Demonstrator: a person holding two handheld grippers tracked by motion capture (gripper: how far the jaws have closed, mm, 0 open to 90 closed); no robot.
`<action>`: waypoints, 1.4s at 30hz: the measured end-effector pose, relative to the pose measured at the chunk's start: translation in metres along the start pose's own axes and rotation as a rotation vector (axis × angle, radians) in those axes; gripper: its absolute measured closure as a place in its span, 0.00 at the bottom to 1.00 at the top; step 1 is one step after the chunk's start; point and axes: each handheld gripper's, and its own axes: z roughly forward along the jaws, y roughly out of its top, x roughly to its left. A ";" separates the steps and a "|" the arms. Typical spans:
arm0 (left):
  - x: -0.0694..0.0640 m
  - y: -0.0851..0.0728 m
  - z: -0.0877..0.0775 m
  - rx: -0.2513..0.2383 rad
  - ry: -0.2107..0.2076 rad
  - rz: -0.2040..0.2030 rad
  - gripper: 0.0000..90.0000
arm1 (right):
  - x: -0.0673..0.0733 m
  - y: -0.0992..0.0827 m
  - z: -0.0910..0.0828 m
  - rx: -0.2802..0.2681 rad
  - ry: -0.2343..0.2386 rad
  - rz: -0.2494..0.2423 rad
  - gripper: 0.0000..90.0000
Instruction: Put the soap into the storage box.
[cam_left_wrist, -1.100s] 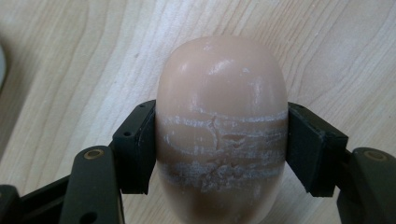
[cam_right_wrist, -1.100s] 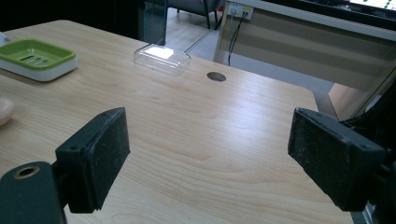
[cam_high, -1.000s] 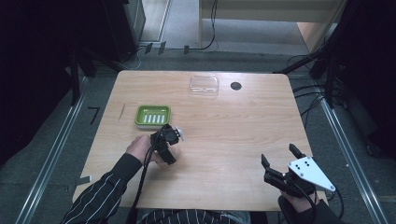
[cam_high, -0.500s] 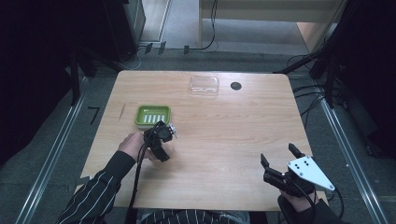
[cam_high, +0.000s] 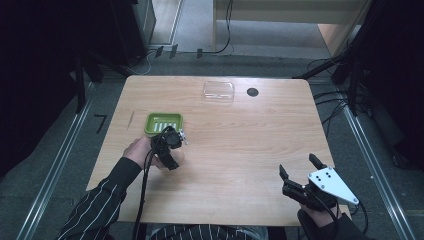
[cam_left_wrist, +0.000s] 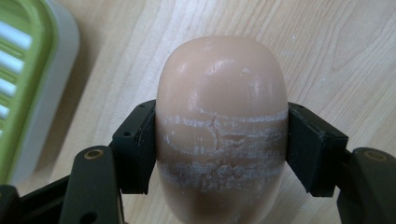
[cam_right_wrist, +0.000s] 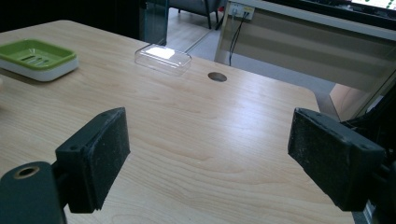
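left gripper (cam_left_wrist: 219, 154), clamping a smooth peach oval soap bar (cam_left_wrist: 222, 130), has moved up-frame beside the green slatted soap dish (cam_high: 164, 123), likely to deposit it.

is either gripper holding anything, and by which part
The left gripper clamps a peach-coloured soap bar across its two long sides, near the middle. The right gripper is open, holding nothing.
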 end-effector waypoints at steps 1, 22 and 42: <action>0.002 0.000 -0.001 0.000 0.000 0.006 0.38 | 0.000 0.000 0.000 0.001 -0.001 0.004 0.15; 0.020 -0.008 -0.011 -0.015 0.014 -0.001 0.38 | 0.001 0.000 0.000 0.002 -0.001 -0.002 0.15; 0.037 -0.010 -0.025 -0.050 0.015 0.003 0.38 | 0.002 0.001 0.002 0.006 0.007 -0.005 0.15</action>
